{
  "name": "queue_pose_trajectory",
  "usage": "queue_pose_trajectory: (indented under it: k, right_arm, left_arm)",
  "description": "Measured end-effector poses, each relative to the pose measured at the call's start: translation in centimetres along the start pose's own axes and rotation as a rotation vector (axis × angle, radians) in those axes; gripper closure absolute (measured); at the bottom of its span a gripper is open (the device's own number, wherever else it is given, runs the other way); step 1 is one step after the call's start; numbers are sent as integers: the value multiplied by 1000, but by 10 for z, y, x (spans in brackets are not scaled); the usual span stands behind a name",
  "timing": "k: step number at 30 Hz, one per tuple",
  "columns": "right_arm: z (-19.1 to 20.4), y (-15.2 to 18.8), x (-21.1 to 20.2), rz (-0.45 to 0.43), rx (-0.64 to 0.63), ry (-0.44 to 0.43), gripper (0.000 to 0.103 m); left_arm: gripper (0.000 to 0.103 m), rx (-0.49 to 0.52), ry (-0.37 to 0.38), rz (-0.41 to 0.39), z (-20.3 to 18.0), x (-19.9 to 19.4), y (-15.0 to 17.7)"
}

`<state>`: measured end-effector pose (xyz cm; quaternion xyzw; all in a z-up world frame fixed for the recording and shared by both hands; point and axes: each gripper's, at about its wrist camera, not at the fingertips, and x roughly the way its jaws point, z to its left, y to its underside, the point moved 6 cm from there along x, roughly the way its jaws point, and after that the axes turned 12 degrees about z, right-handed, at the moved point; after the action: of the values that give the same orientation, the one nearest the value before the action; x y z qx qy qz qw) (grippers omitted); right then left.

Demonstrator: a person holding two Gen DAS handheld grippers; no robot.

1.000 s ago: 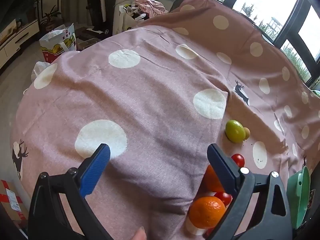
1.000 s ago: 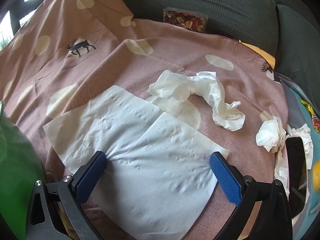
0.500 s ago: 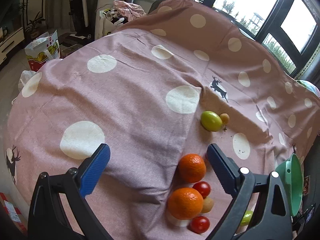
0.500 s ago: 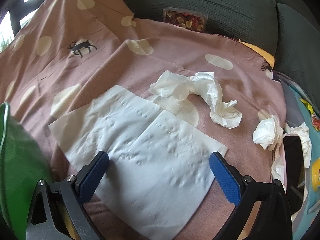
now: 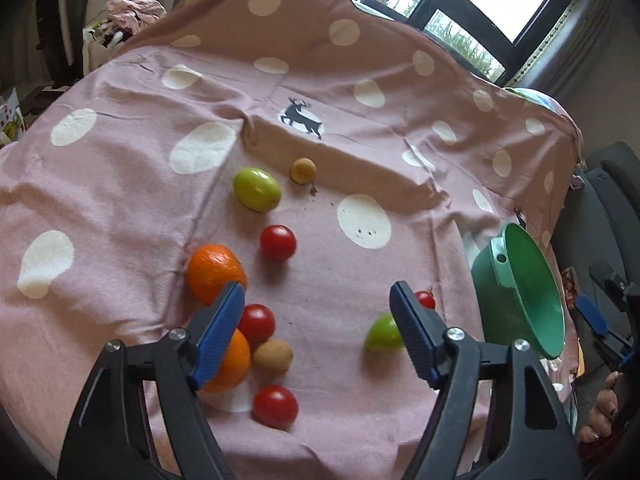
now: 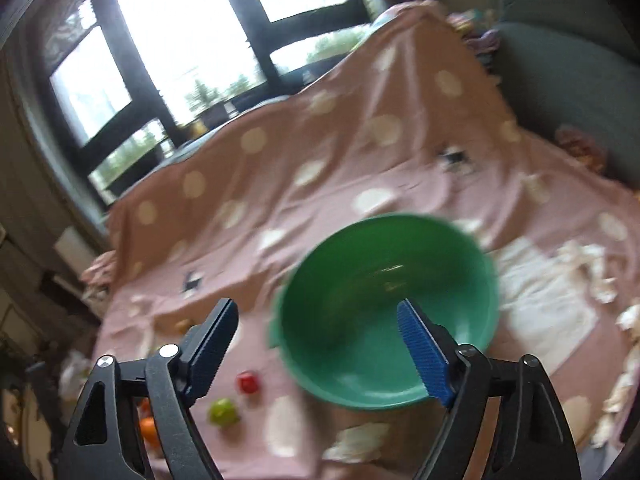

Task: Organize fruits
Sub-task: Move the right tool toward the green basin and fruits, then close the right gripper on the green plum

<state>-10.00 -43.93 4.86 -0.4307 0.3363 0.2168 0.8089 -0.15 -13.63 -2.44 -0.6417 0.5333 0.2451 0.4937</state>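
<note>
Pink polka-dot cloth over tabletop, dark-framed windows far. Fruits scattered: oranges, tomatoes, green fruit. Green bowl right. Left gripper, right gripper just narrowing, jaws apart, nothing held.

Left tongs: jaws have just been closing, nothing between the pads; view swung from bare spotted cloth onto the scattered fruit, with oranges, red tomatoes and green fruits now spread ahead.
Right tongs: jaws likewise just closing, empty; lifted away from the flat tissue sheet, now aimed at the green bowl, frame blurred.
</note>
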Motion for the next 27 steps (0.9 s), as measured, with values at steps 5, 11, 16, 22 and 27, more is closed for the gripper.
queue_pose_trajectory:
  k: [5, 11, 16, 22, 27]
  right_arm:
    - [77, 17, 89, 244, -182, -129, 44]
    - [141, 41, 169, 378, -388, -5, 63]
    - [164, 56, 213, 463, -402, -26, 63]
    - [167, 67, 227, 504, -360, -59, 68]
    - [149, 58, 194, 489, -283, -98, 68]
  left_arm:
    - [50, -24, 49, 81, -3, 21, 4]
    - [58, -110, 9, 50, 26, 10, -3]
    - [59, -164, 72, 16, 45, -9, -8]
    - [58, -183, 71, 9, 51, -16, -8]
    - [58, -169, 53, 9, 50, -14, -8]
